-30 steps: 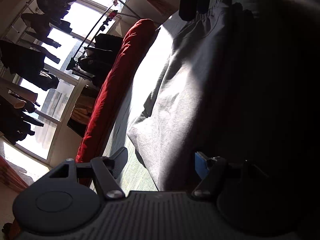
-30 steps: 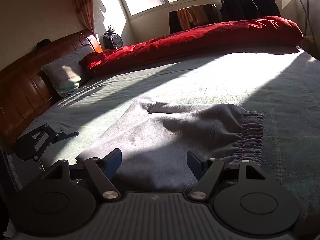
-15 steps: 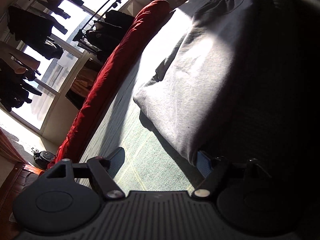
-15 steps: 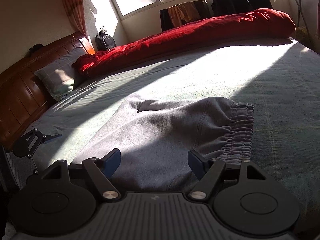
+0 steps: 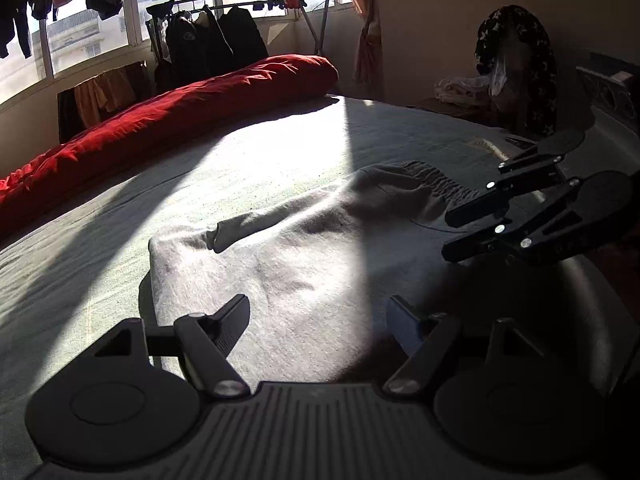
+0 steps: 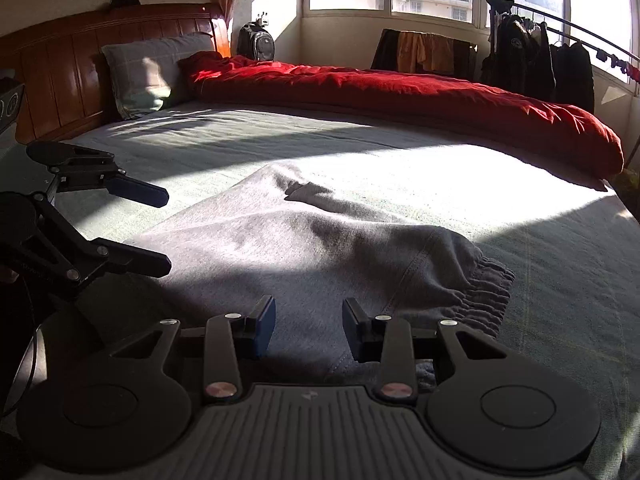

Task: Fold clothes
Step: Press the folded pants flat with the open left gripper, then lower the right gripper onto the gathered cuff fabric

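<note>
Grey trousers (image 6: 304,240) lie flat on the bed (image 6: 540,256), near its front edge, waistband (image 6: 476,300) to the right, leg end toward the headboard (image 6: 80,72); this spread-out lie suits a fold across the length. Right gripper (image 6: 308,326) sits low over the near edge of the cloth beside the waistband, jaws closing with fabric between them; pads not yet seen pressing, so I read no grip so far. Placement at the hem makes sense: a pinch there lets that end be lifted. Left gripper (image 5: 318,320) hovers over the leg end, jaws wide apart, holding nothing, cloth below it; probably lined up for the matching pinch on its side. 2 grippers at opposite ends would keep the fabric taut. Red duvet (image 6: 400,92) lies rolled along the far side, well apart from the work.
</note>
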`<state>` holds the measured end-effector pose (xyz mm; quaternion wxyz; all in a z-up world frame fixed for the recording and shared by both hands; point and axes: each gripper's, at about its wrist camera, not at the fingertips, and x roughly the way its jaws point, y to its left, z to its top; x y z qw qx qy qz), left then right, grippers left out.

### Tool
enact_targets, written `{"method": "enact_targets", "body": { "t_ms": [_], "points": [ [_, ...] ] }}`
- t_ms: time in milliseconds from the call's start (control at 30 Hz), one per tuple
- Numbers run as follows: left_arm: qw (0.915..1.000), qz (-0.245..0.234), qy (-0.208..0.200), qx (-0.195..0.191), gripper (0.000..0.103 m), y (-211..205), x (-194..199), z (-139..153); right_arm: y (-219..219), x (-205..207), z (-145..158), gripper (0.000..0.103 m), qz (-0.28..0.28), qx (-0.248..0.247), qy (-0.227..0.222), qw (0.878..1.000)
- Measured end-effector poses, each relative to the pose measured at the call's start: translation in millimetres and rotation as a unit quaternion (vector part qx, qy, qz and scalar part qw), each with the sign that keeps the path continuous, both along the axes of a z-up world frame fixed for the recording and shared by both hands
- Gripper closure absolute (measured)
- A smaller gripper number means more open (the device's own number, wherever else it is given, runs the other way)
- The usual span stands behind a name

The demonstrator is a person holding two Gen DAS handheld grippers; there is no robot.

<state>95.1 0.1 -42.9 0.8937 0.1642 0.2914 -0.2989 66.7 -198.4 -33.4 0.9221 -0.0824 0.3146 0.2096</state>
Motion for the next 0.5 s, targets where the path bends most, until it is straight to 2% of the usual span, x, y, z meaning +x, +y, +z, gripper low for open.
{"method": "enact_targets", "body": {
  "t_ms": [100, 167, 267, 400, 500],
  "points": [
    [0.9989, 0.023, 0.034, 0.021, 0.026, -4, 12, -29, -5, 0, -24, 0.064, -0.002, -0.033, 0.018, 0.999],
    [0.9987, 0.027, 0.044, -0.001, 0.026, 3, 12, -39, -16, 3, -30, 0.064, -0.002, -0.002, 0.028, 1.0],
    [0.9984, 0.034, 0.045, -0.004, 0.027, 5, 8, -27, -27, 7, -19, 0.064, -0.005, 0.039, 0.034, 0.999],
    [0.9997, 0.007, 0.017, -0.017, 0.028, -4, 2, 2, -42, 14, 7, 0.064, -0.002, 0.091, 0.021, 0.996],
    [0.9986, -0.031, 0.004, -0.042, 0.027, -24, 3, 15, -52, 38, 30, 0.064, -0.018, 0.09, -0.004, 0.996]
  ]
}}
